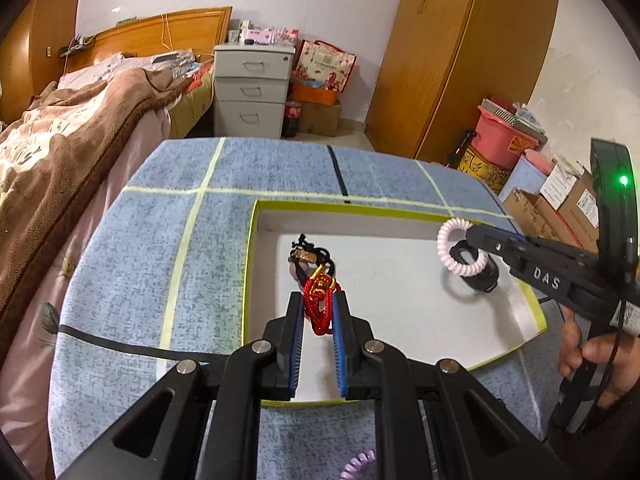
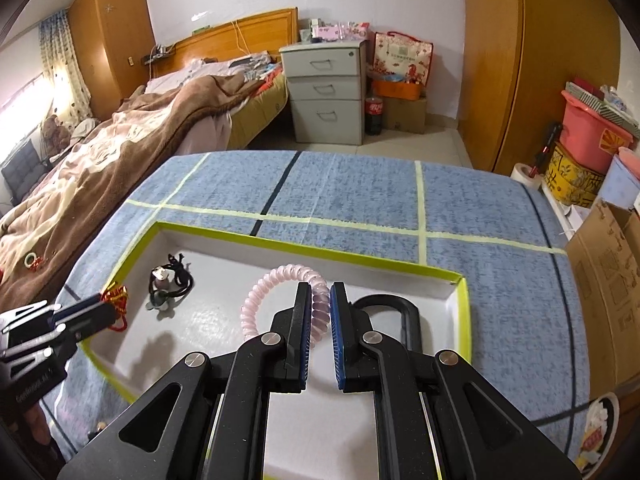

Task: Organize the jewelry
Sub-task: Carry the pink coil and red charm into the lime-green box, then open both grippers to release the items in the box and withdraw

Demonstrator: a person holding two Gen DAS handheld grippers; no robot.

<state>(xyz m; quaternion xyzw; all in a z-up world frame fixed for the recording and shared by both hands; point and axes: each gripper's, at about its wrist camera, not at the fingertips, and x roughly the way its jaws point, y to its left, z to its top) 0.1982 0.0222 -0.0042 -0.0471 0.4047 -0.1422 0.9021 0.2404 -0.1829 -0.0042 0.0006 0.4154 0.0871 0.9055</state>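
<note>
A shallow white tray with a yellow-green rim lies on the blue table. My left gripper is shut on a red and gold knotted cord charm, held over the tray's left part. Just beyond it in the tray lies a black-corded pendant. My right gripper is shut on a pale pink spiral hair tie, hanging above the tray's right side. Under it in the tray sits a black bangle.
A purple spiral hair tie lies on the blue cloth near the table's front edge. A small plate stands at the table's right corner. A bed with a brown blanket borders the table on the left; boxes stack at the right.
</note>
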